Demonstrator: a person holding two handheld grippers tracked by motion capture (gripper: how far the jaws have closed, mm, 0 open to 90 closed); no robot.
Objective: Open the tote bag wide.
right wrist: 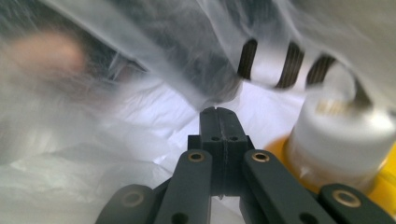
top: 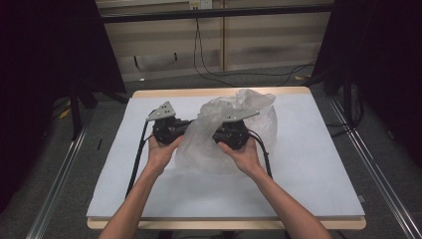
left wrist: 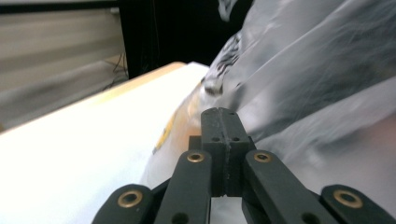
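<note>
Left hand (top: 160, 149) came in from the bottom, gripping the left gripper (top: 171, 130) just left of the plastic bag (top: 249, 107). Grey 3-cornered plate (top: 161, 111) sat on top of it, cable (top: 138, 159) trailed back along the forearm. In the left gripper view its 2 jaws were pressed flat together, tips right against the bag's film (left wrist: 303, 79); couldn't tell if any film was pinched in the seam.

Bag itself: thin, translucent, crumpled, puffed up mid-table, resting on the white table cover (top: 308, 164) between and over the 2 grippers. Tabletop's wooden edge (top: 224, 92) showed beyond it.

Right hand (top: 244, 155) held the right gripper (top: 231, 133), mostly under the bag's folds (its plate poked out on top). Right gripper view looked from inside the bag (right wrist: 70, 154): jaws shut tight against each other, film draped just past the tips, nothing visibly clamped. A white-capped container (right wrist: 343, 140) with yellow below the cap sat just right of the jaws, blurred.
</note>
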